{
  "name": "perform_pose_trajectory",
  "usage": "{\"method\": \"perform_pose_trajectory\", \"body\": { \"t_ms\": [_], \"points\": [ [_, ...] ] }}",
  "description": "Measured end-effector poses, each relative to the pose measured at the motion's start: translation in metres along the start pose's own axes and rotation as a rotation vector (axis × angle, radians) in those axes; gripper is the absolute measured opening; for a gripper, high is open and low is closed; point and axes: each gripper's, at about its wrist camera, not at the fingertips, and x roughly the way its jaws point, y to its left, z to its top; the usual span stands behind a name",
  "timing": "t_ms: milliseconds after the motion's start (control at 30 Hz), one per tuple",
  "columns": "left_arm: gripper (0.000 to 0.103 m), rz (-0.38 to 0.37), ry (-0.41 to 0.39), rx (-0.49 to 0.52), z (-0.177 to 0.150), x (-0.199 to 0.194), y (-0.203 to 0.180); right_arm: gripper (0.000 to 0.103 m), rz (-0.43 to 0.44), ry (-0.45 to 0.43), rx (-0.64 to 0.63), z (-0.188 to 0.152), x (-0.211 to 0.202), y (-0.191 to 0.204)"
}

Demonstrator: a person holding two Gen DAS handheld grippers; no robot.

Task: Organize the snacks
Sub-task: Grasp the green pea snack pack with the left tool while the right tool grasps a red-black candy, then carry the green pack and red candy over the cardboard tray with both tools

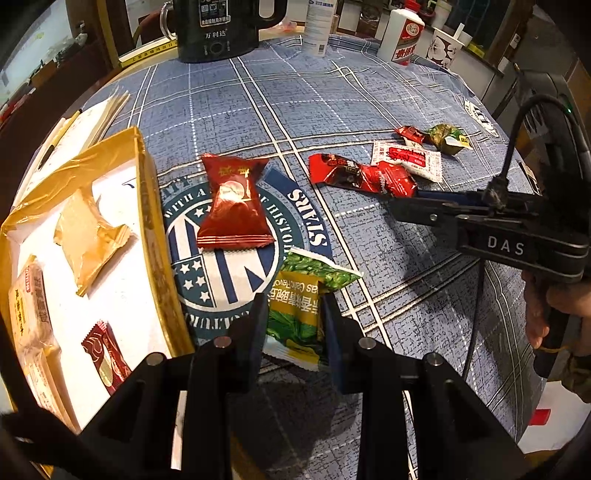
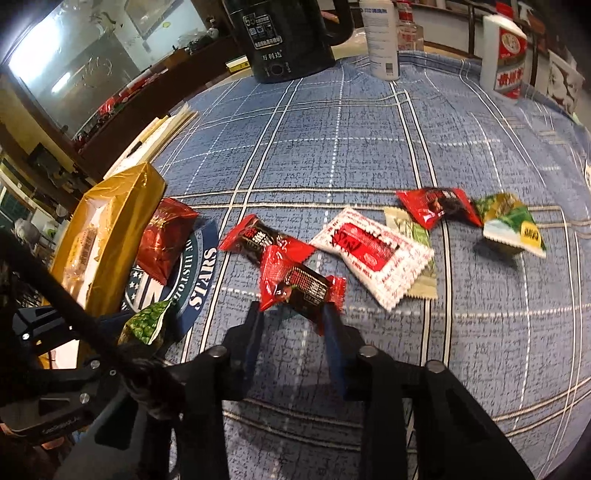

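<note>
My left gripper [image 1: 293, 314] is shut on a green pea snack packet [image 1: 299, 299], just right of the gold box [image 1: 147, 206]; the packet also shows in the right wrist view [image 2: 146, 323]. My right gripper [image 2: 291, 314] is shut on a red-and-black snack packet [image 2: 299, 286], seen from the left wrist view [image 1: 391, 179]. A dark red packet [image 1: 234, 203] lies beside the box. A second red-black packet [image 2: 255, 236], a white-red packet [image 2: 373, 254], a red packet [image 2: 437, 206] and a green-yellow packet [image 2: 511, 225] lie on the blue plaid cloth [image 2: 369, 147].
The gold box holds several packets, such as a tan one [image 1: 86, 240] and a dark red one [image 1: 105, 354]. A black kettle [image 1: 218, 29], white bottles [image 1: 400, 37] and a paper cup [image 1: 445, 48] stand at the far edge. Papers [image 1: 85, 125] lie behind the box.
</note>
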Motion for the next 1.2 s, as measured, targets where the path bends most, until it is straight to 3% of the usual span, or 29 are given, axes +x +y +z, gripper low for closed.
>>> {"method": "perform_pose_trajectory", "body": {
  "t_ms": [67, 100, 133, 200, 367, 400, 433, 500, 800, 867, 933, 1100, 1200],
  "points": [
    [0.031, -0.003, -0.003, 0.003, -0.001, -0.001, -0.001, 0.024, 0.010, -0.002, 0.008, -0.004, -0.003, -0.001],
    [0.031, -0.007, -0.004, 0.002, -0.002, -0.001, -0.001, 0.007, 0.011, -0.002, 0.008, -0.005, -0.004, -0.001],
    [0.031, -0.011, -0.003, 0.003, -0.002, -0.002, -0.001, 0.003, 0.022, 0.011, 0.011, -0.008, -0.004, -0.002],
    [0.031, -0.014, -0.003, 0.006, -0.002, -0.002, -0.002, 0.003, 0.033, 0.017, 0.014, -0.011, -0.003, -0.001],
    [0.026, -0.018, -0.004, 0.012, -0.002, -0.004, -0.004, 0.008, 0.040, 0.005, 0.022, -0.017, -0.011, -0.002],
    [0.026, -0.019, -0.004, 0.012, -0.001, -0.004, -0.004, 0.019, 0.041, 0.001, 0.024, -0.016, -0.012, -0.002],
    [0.026, -0.018, -0.004, 0.010, -0.001, -0.004, -0.005, 0.035, 0.052, -0.004, 0.031, -0.014, -0.014, -0.003],
    [0.026, -0.016, -0.005, 0.005, -0.001, -0.004, -0.004, 0.047, 0.042, -0.018, 0.038, -0.010, -0.016, -0.003],
    [0.026, -0.014, 0.005, -0.020, 0.002, -0.002, 0.000, 0.047, -0.014, 0.013, -0.008, 0.016, 0.014, 0.014],
    [0.026, -0.014, 0.009, -0.024, 0.002, -0.001, 0.000, 0.043, -0.033, 0.004, -0.022, 0.016, 0.016, 0.016],
    [0.027, -0.014, 0.013, -0.021, 0.003, 0.000, 0.002, 0.026, -0.046, 0.003, -0.033, 0.016, 0.016, 0.018],
    [0.034, -0.004, 0.038, -0.013, 0.003, 0.007, 0.002, 0.026, -0.035, 0.002, -0.031, 0.008, 0.011, 0.015],
    [0.032, -0.002, 0.030, -0.005, 0.002, 0.007, 0.000, 0.026, -0.029, -0.008, -0.014, 0.004, 0.003, 0.011]
  ]
}}
